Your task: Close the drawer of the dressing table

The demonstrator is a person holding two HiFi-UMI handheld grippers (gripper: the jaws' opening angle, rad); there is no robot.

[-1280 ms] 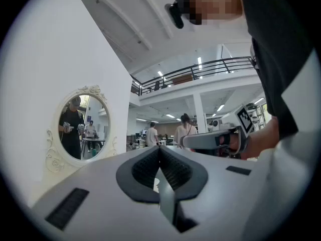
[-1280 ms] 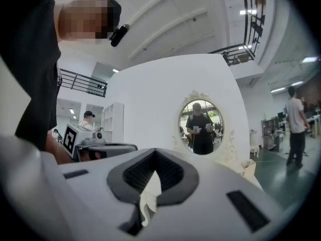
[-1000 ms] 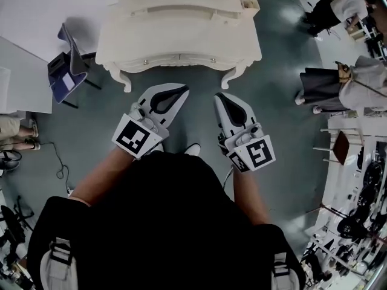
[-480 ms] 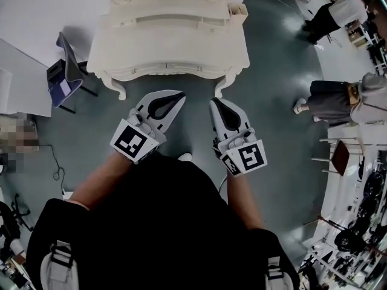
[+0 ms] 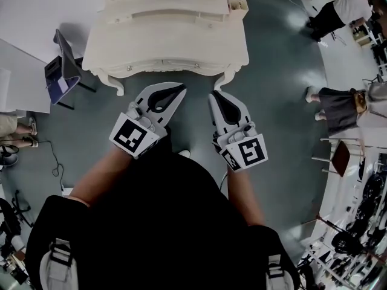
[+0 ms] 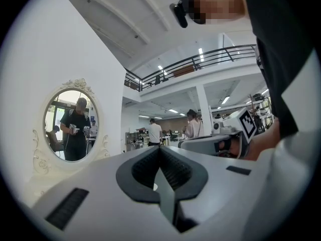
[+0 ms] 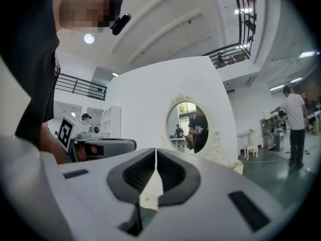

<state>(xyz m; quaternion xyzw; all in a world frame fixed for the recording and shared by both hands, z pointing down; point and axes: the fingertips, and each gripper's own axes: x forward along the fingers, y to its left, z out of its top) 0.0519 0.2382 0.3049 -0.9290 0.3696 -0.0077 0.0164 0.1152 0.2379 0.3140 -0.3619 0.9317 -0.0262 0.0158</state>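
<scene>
The cream dressing table [image 5: 163, 38] stands just ahead of me, and its drawer front [image 5: 162, 67] carries two small knobs. From above I cannot tell how far the drawer stands out. My left gripper [image 5: 181, 89] is shut and empty, with its tip a short way before the table's front edge. My right gripper [image 5: 213, 95] is also shut and empty, beside the table's right front leg [image 5: 221, 81]. In the left gripper view the left gripper [image 6: 160, 147] points past the oval mirror [image 6: 70, 125]. In the right gripper view the right gripper [image 7: 156, 150] faces the mirror [image 7: 193, 127].
A dark folding chair [image 5: 60, 65] and a white table [image 5: 18, 80] stand at the left. A small cream box [image 5: 237, 6] sits on the dressing table's right back corner. People stand at the right [image 5: 341, 109] and upper right [image 5: 338, 5]. A cable [image 5: 57, 162] lies on the green floor.
Both grippers have moved forward together toward the dressing table, which now lies closer to their tips. Their jaws have stayed shut.
</scene>
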